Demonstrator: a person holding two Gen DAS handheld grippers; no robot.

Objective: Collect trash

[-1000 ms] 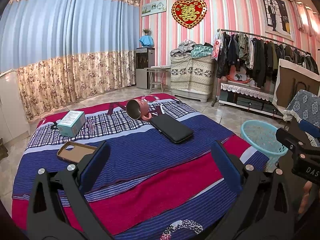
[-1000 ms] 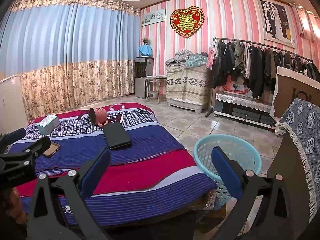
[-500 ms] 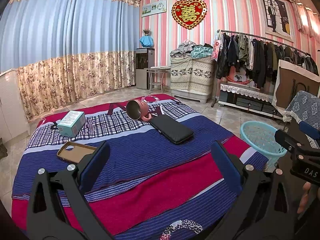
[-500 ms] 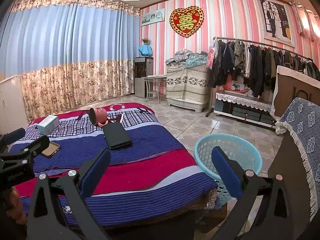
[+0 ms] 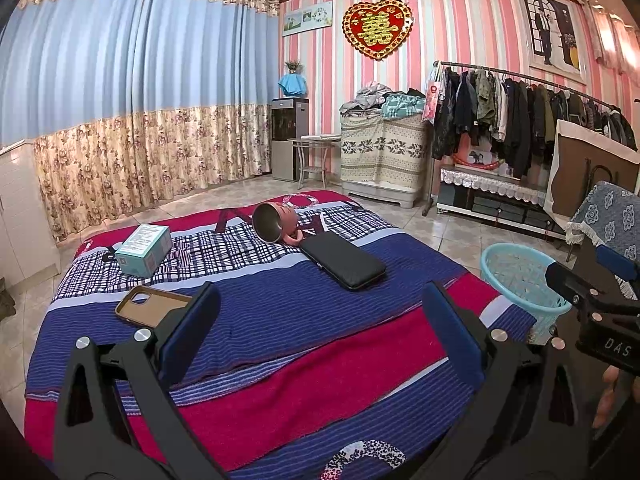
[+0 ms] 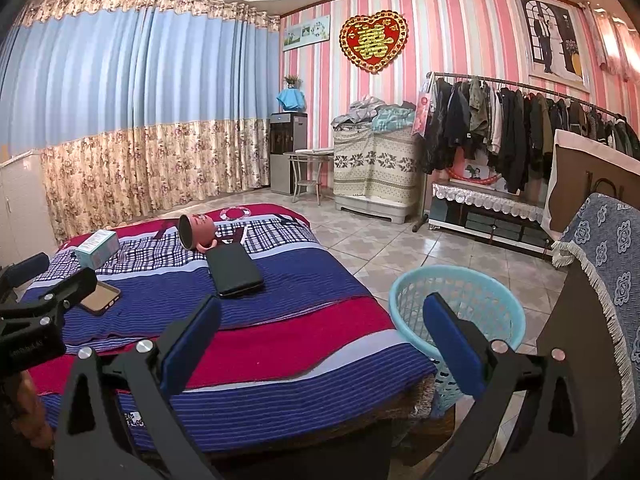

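On the striped bed cover (image 5: pixel 304 360) lie a teal carton box (image 5: pixel 145 249), a tan phone case (image 5: pixel 150 311), a tipped pink mug (image 5: pixel 276 222) and a black flat case (image 5: pixel 343 261). They also show in the right wrist view: box (image 6: pixel 98 248), phone case (image 6: pixel 100 298), mug (image 6: pixel 197 232), black case (image 6: pixel 234 266). A light blue mesh basket (image 6: pixel 460 312) stands on the floor right of the bed, seen too in the left view (image 5: pixel 520 280). My left gripper (image 5: pixel 320 328) is open and empty above the bed's near part. My right gripper (image 6: pixel 320 332) is open and empty between bed corner and basket.
A clothes rack (image 6: pixel 520 132) and low cabinet (image 6: pixel 488 216) line the far right wall. A chair with a blue floral cover (image 6: pixel 608 264) stands close on the right. A covered cupboard (image 6: pixel 372 168), a small table (image 6: pixel 308 172) and curtains (image 6: pixel 140 120) sit beyond the tiled floor (image 6: pixel 380 248).
Almost nothing moved. Both grippers stay open; the right gripper, seen at the left view's edge, shifted slightly.
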